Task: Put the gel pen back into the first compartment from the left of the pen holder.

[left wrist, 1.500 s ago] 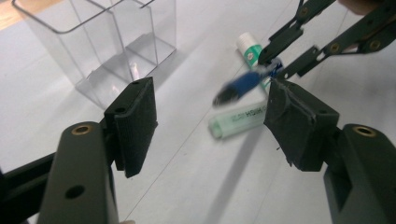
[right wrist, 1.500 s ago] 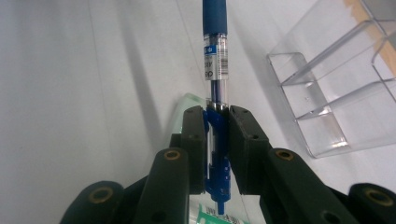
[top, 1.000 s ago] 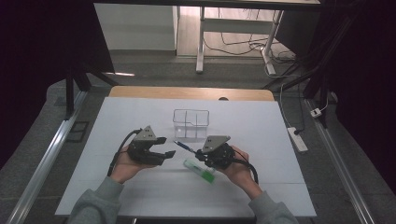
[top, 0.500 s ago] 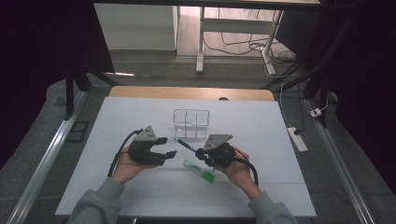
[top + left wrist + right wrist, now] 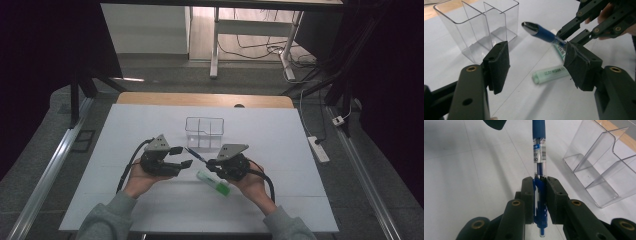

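Note:
My right gripper (image 5: 212,163) (image 5: 540,183) is shut on the lower barrel of a blue pen (image 5: 195,153) (image 5: 539,150). The pen's rubber-grip end points up and away towards the left gripper. My left gripper (image 5: 182,156) (image 5: 537,57) stands open, its pads apart on either side of empty air. In the left gripper view the pen (image 5: 541,33) hangs just beyond the pads, touching neither, and the right gripper (image 5: 599,22) holds it from the upper right. A pale green highlighter (image 5: 212,181) (image 5: 550,73) lies flat on the white table under both grippers.
A clear plastic organizer (image 5: 204,132) (image 5: 479,27) (image 5: 604,170) with several upright compartments stands just behind the grippers. The white table surface (image 5: 300,150) stretches to either side, with a wooden strip (image 5: 200,99) along its far edge.

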Available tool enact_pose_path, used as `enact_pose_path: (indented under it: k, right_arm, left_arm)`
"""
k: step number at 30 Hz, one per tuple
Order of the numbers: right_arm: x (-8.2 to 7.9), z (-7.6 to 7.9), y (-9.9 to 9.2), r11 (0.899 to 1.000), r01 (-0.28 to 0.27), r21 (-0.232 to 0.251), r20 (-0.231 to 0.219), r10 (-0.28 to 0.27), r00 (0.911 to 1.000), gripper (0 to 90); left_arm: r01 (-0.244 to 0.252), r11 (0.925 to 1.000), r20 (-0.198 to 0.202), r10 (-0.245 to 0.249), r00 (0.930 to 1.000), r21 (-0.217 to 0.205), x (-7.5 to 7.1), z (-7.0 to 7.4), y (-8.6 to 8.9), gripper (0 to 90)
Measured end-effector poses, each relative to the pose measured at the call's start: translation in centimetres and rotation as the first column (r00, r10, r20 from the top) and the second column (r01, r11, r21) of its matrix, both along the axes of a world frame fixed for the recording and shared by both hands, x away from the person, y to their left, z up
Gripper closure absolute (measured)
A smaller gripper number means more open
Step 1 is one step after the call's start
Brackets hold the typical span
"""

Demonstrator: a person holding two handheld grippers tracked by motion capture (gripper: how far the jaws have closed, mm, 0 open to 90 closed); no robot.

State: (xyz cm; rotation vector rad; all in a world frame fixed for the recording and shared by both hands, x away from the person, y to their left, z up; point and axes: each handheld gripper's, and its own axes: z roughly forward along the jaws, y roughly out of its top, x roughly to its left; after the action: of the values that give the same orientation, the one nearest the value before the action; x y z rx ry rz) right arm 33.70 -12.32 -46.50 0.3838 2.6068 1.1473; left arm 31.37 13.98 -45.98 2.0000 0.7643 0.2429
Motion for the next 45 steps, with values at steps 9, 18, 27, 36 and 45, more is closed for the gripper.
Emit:
enact_pose_path:
  k: [9, 18, 27, 36, 45]
  right_arm:
    - [-0.1, -0.4, 0.4, 1.000, 0.006, 0.008, -0.004, -0.006, 1.0000, 76.4]
    - [-0.4, -1.0, 1.1, 1.000, -0.015, 0.006, -0.004, 0.015, 0.9999, 76.3]
    - [-0.8, -1.3, 1.5, 0.999, -0.027, -0.029, 0.015, 0.027, 0.9995, 76.1]
    - [-0.8, -1.3, 1.4, 0.999, -0.037, -0.009, 0.010, 0.037, 0.9993, 84.5]
    - [-0.5, -0.9, 0.7, 0.999, -0.031, 0.036, 0.007, 0.030, 0.9995, 80.8]
  left_arm:
    - [0.009, 0.9996, -0.007, -0.009, 0.9999, -0.028, 0.0, -0.1, -0.6, 42.3]
    - [0.007, 0.9991, -0.026, -0.008, 0.9996, -0.041, 0.3, -0.3, -1.0, 53.4]
    - [0.045, 0.9956, -0.051, -0.049, 0.9975, -0.082, 0.4, -0.3, -0.9, 71.4]
    - [0.047, 0.9971, -0.013, -0.047, 0.9988, -0.060, 0.0, 0.0, -1.0, 79.1]
    - [0.054, 0.9935, -0.010, -0.055, 0.9984, -0.101, 0.0, 0.3, -0.5, 79.2]
